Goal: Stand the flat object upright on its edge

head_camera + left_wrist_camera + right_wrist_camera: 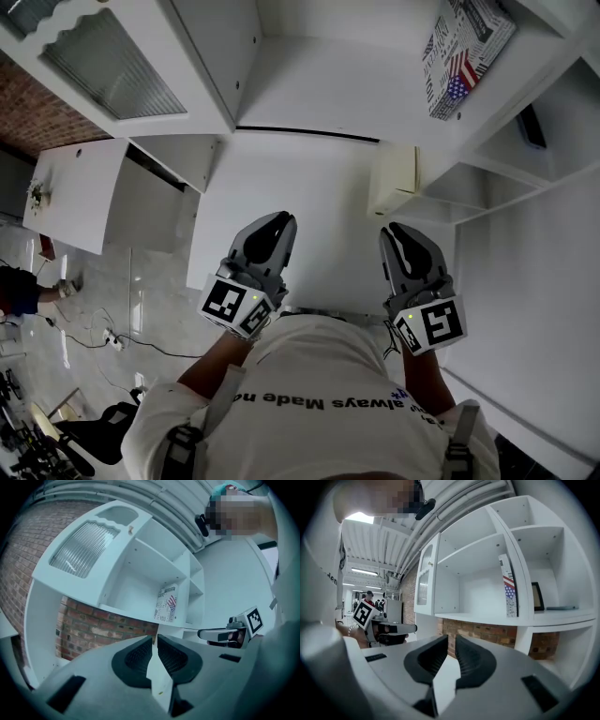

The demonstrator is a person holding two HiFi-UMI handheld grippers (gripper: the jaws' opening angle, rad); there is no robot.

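Flag-printed book [510, 590] is seen upright on the shelf [478, 617], ahead of the left gripper [281, 221] and nearer the right gripper [398, 231]; both jaws are held nearly closed, empty.

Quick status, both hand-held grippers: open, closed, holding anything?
Left hand-held gripper: closed, holding nothing.
Right hand-held gripper: closed, holding nothing.

Bright, even white light nearly bleaches the shelf unit [328, 94] in the head view. Both gripper views are fisheye, with black corners and bowed shelf lines. The left one runs cold blue, with the left claw [154, 641] soft up close. Ceiling strip lights [363, 571] glow in the right one.
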